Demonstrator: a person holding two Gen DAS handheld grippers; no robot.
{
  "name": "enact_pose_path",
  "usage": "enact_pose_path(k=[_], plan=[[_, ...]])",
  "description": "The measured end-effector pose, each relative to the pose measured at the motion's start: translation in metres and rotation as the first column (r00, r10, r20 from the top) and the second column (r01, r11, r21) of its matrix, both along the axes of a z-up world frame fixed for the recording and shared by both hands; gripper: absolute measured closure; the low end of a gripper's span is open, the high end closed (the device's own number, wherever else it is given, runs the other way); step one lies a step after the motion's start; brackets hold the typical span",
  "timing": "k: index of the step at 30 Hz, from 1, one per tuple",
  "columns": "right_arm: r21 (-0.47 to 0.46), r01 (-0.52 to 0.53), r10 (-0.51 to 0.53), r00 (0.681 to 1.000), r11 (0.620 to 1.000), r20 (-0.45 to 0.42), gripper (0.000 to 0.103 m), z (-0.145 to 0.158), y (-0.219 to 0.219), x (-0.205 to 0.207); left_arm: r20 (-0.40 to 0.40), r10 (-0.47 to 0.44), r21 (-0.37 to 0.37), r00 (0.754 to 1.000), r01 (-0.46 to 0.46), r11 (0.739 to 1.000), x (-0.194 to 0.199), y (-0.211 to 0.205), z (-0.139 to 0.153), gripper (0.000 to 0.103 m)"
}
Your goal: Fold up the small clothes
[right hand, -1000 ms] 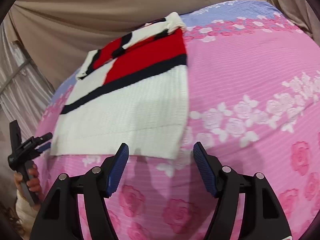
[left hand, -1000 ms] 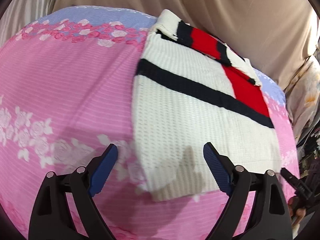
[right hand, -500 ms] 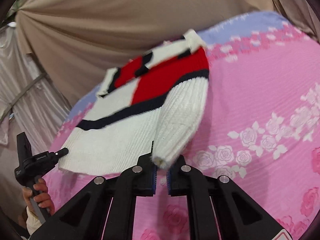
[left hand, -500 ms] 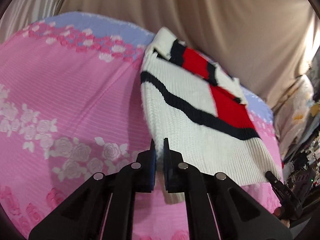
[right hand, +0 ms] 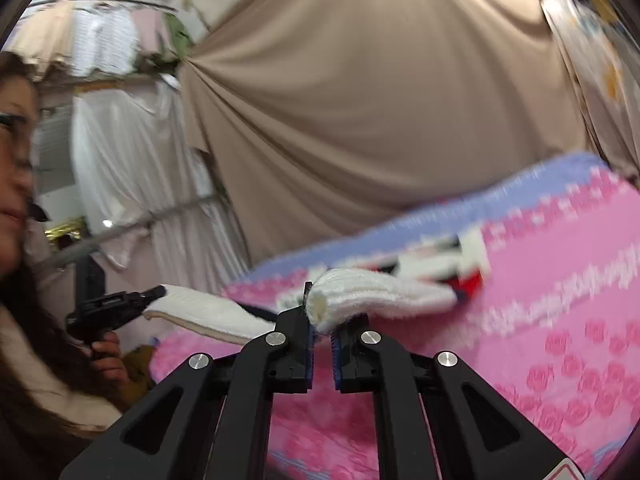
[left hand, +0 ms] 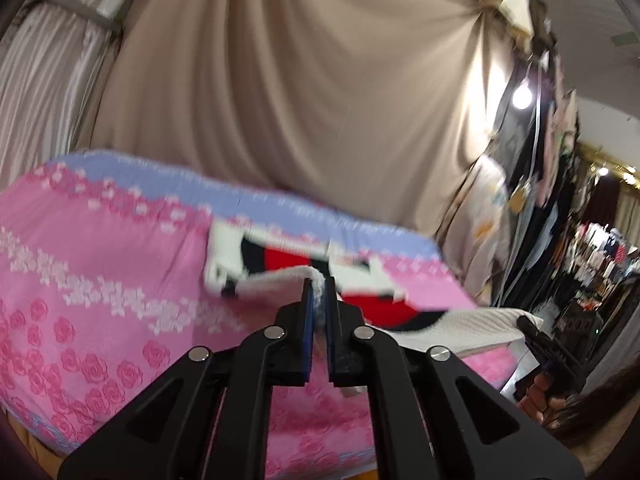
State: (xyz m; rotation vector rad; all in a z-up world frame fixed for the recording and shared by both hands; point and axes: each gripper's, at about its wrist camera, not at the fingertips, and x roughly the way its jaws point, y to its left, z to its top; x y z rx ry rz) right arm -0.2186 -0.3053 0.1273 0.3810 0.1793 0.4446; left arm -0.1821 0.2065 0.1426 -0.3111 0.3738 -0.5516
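A small white knit sweater (left hand: 280,258) with red and black stripes lies on the pink floral bed. My left gripper (left hand: 319,285) is shut on the white hem at its left corner and holds it lifted above the bed. My right gripper (right hand: 320,312) is shut on the other hem corner of the sweater (right hand: 384,288), also lifted. The white hem stretches between the two grippers. The collar end rests on the bed at the far side. Both views are blurred.
The pink rose-patterned bed cover (left hand: 100,280) with a blue far border fills the lower half. A beige curtain (left hand: 300,80) hangs behind. The person's face and hair (right hand: 16,184) are at the left of the right wrist view.
Both grippers closed on the sweater's near hem corners and have lifted and carried the hem up and toward the far collar end. The views have tilted upward.
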Motion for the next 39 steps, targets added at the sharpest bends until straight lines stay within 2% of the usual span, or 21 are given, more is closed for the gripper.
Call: enact_pose_path(k=[2,4,7,10,12,16,18,22,27,30,33,35,39], plan=[[-0.011,0.003,-0.002,0.997,1.000,0.080,0.096,0.022,0.003,-0.002,0.031,0.002,-0.012,1.000,-0.002,1.000,0.003,0.001,0.014,0.099],[-0.008,0.000,0.001,0.992,1.000,0.126,0.096,0.033,0.002,0.012,0.044,0.031,0.007,0.999,-0.031,0.999,0.022,-0.006,0.023,0.099],[0.008,0.028,-0.029,0.994,1.000,0.101,0.096,0.032,-0.001,0.061,0.013,0.082,0.036,0.997,-0.083,0.996,0.071,-0.021,0.021,0.099],[0.048,0.093,-0.091,0.995,0.994,-0.043,0.096,0.010,-0.014,0.136,-0.091,0.130,0.080,0.987,-0.123,0.989,0.138,-0.040,0.002,0.099],[0.063,0.140,-0.129,0.981,0.988,-0.147,0.096,-0.013,-0.023,0.183,-0.147,0.174,0.129,0.974,-0.155,0.979,0.179,-0.054,-0.016,0.099],[0.105,0.206,-0.159,0.925,0.973,-0.345,0.096,-0.063,-0.041,0.259,-0.260,0.240,0.212,0.935,-0.187,0.959,0.248,-0.077,-0.056,0.099],[0.106,0.227,-0.165,0.896,0.968,-0.413,0.096,-0.085,-0.046,0.287,-0.280,0.289,0.264,0.915,-0.217,0.940,0.277,-0.085,-0.074,0.099],[0.093,0.261,-0.178,0.838,0.961,-0.516,0.096,-0.119,-0.053,0.333,-0.343,0.320,0.316,0.883,-0.212,0.925,0.321,-0.096,-0.105,0.099],[0.031,0.267,-0.201,0.791,0.963,-0.577,0.096,-0.143,-0.050,0.366,-0.394,0.344,0.345,0.852,-0.210,0.915,0.348,-0.098,-0.134,0.099],[-0.039,0.259,-0.228,0.761,0.965,-0.607,0.096,-0.152,-0.042,0.375,-0.394,0.356,0.366,0.848,-0.211,0.907,0.353,-0.100,-0.145,0.098],[-0.093,0.257,-0.257,0.737,0.962,-0.625,0.096,-0.157,-0.036,0.380,-0.362,0.373,0.396,0.854,-0.221,0.891,0.353,-0.104,-0.151,0.096],[-0.118,0.244,-0.262,0.732,0.963,-0.629,0.094,-0.159,-0.034,0.381,-0.340,0.387,0.418,0.857,-0.231,0.879,0.350,-0.108,-0.152,0.095],[-0.055,0.260,-0.240,0.764,0.964,-0.599,0.086,-0.154,-0.041,0.371,-0.299,0.378,0.441,0.876,-0.224,0.869,0.347,-0.114,-0.149,0.091]])
